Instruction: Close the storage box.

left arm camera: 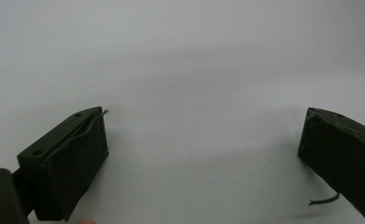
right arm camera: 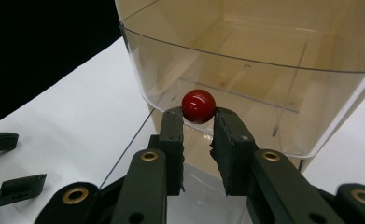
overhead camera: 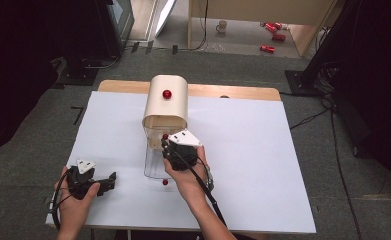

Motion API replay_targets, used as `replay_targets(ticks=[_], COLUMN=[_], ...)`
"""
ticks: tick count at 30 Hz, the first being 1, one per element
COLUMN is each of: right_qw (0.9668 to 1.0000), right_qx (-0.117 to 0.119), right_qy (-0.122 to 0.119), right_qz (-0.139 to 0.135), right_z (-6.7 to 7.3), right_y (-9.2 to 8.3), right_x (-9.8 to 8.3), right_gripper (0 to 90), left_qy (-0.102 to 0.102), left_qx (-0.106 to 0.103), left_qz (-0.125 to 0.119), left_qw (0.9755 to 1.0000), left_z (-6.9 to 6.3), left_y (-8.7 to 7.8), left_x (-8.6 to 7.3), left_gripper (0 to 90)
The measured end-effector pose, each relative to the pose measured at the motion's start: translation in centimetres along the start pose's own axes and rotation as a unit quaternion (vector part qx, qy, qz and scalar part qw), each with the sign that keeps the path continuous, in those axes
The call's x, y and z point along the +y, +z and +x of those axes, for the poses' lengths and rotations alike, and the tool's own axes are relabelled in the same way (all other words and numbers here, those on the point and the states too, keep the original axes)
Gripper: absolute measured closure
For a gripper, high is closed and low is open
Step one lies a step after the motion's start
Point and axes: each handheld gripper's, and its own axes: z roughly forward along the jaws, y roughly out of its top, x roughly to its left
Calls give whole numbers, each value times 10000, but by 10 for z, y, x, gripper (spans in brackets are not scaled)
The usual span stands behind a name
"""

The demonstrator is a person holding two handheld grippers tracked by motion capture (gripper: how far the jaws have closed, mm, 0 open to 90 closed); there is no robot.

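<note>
Jaws of the right gripper [right arm camera: 199,122] are clamped on a red knob [right arm camera: 198,106] of the clear drawer [right arm camera: 264,88], which is pulled partway out of the cream box [overhead camera: 166,102] near the tabletop's far edge. Jaws of the left gripper [overhead camera: 112,181], seen near the front left corner, are held apart over bare white tabletop [left arm camera: 194,70].

Red knob [right arm camera: 198,106] on clear drawer [right arm camera: 264,93]

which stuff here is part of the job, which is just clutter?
In the job:
- right gripper, shut on the red knob
- clear drawer that the knob sits on
- cream cabinet

Lying about:
- left gripper, open on the white table
- mug and red cans on the floor
</note>
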Motion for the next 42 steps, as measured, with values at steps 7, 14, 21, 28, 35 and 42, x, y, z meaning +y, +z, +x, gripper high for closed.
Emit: replay_targets(ticks=[7,14,21,28,35,42], right_qw=[10000,9997,9995,9997,9998,9992], right_qx=[29,237,210,157,54,38], right_qy=[-5,-50,-165,-66,39,292], right_qz=[7,29,177,176,195,287], right_z=[-1,4,13,22,25,27], right_y=[2,-4,-15,-35,-48,-56], right_x=[1,-1,-11,-27,-45,-69], right_gripper=[747,452,154,19,7,6], left_qy=[-1,-4,2,0,-2,-2], left_qx=[-1,-4,-3,1,2,3], left_qz=[-2,0,8,-8,-9,-6], left_qw=[10000,10000,10000,10000,10000,10000], left_z=[0,0,0,0,0,0], left_y=[0,0,0,0,0,0], left_x=[0,0,0,0,0,0], left_gripper=[11,11,11,11,12,12])
